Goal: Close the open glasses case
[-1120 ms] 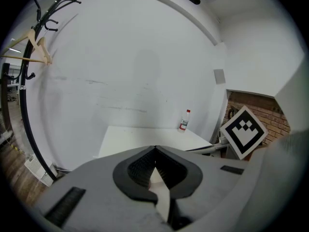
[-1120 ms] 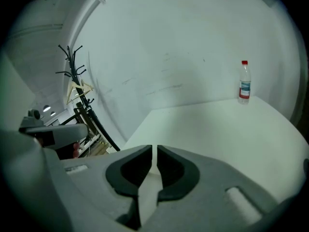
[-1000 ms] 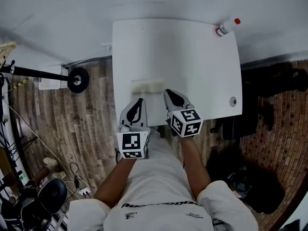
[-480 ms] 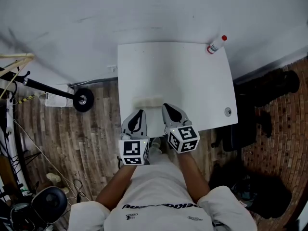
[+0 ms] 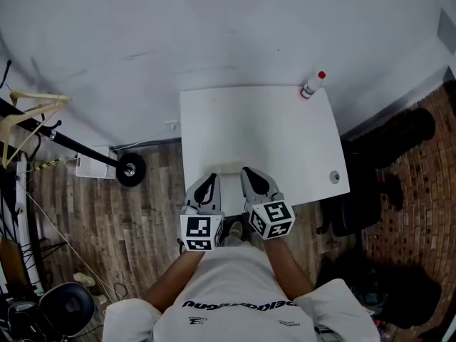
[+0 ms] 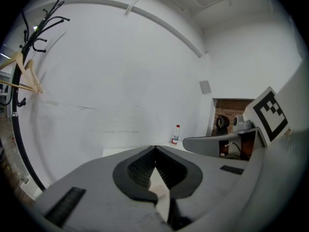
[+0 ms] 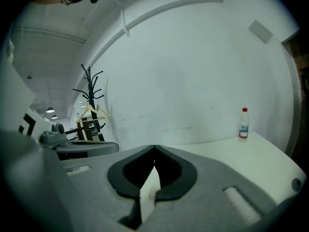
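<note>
Hanging well off to the left gripper's left, a wooden hanger [image 5: 28,112] sits on a dark coat rack [image 7: 90,98], over the plank floor [image 5: 107,226].

Left gripper [image 5: 209,184]: at the near edge of the white table [image 5: 285,141], marker cube [image 5: 199,234] toward the person. In its own view the jaws are together, tips touching, and nothing is clamped. A pale wedge shows through the gap below the tips; I can't tell whether that is table or case.

Glasses case [image 5: 228,169]: a faint pale shape on the table, just ahead of both grippers and between them, near the table's front edge. It is white on white, so I can't tell if the lid is up or down. Neither gripper touches it, as far as the head view shows.

Right gripper [image 5: 254,178]: just beside the left one, same edge of the table, with its marker cube [image 5: 271,219] tilted. Jaws also together at the tips, gripping nothing, with the same pale sliver below them.

Off to the right gripper's right there is a round cable hole [image 5: 334,177] in the tabletop. Far ahead and to the right of it, a small clear bottle with a red cap [image 5: 311,85] stands upright at the table's back corner by the white wall [image 5: 214,34]. Brick flooring [image 5: 420,212] lies beyond the table's right side.
</note>
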`<control>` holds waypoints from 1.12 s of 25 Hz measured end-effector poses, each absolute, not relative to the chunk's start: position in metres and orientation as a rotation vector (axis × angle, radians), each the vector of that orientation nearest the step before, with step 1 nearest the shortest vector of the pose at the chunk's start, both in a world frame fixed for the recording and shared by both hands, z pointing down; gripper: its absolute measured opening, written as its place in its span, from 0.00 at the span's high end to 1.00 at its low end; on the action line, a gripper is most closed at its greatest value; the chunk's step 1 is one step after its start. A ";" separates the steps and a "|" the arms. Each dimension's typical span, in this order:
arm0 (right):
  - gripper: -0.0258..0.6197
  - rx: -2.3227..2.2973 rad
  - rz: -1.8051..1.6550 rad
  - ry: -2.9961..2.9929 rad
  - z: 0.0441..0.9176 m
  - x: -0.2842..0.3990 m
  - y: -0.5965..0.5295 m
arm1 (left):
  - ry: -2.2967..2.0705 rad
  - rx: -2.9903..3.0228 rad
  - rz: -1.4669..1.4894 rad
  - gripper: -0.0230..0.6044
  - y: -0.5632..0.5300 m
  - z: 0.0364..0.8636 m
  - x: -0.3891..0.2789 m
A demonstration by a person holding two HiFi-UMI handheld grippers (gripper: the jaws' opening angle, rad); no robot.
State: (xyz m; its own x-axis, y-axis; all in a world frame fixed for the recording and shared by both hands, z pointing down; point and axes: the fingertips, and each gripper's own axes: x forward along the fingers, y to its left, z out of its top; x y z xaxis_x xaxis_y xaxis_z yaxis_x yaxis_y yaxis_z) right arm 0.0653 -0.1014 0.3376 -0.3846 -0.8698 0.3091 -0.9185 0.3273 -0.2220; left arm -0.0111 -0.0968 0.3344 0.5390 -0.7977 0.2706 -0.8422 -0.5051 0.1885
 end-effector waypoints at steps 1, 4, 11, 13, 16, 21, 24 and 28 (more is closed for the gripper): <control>0.96 1.666 0.539 -2.452 0.334 0.065 -0.100 | -1.362 2.491 0.208 0.97 -0.096 0.329 -0.011; 0.96 1.684 0.507 -2.465 0.322 0.065 -0.095 | -1.361 2.506 0.195 0.97 -0.093 0.319 -0.012; 0.96 1.709 0.445 -2.478 0.301 0.066 -0.090 | -1.362 2.551 0.162 0.97 -0.095 0.299 -0.011; 0.96 1.713 0.431 -2.477 0.299 0.066 -0.090 | -1.363 2.564 0.149 0.97 -0.096 0.294 -0.010; 0.96 1.719 0.418 -2.488 0.296 0.066 -0.089 | -1.373 2.578 0.143 0.97 -0.094 0.291 -0.009; 0.96 1.732 0.386 -2.501 0.287 0.073 -0.088 | -1.380 2.589 0.129 0.97 -0.092 0.285 -0.002; 0.96 1.735 0.369 -2.510 0.285 0.070 -0.091 | -1.390 2.595 0.123 0.97 -0.095 0.283 -0.004; 0.96 1.737 0.359 -2.515 0.286 0.074 -0.092 | -1.395 2.594 0.124 0.97 -0.096 0.285 -0.001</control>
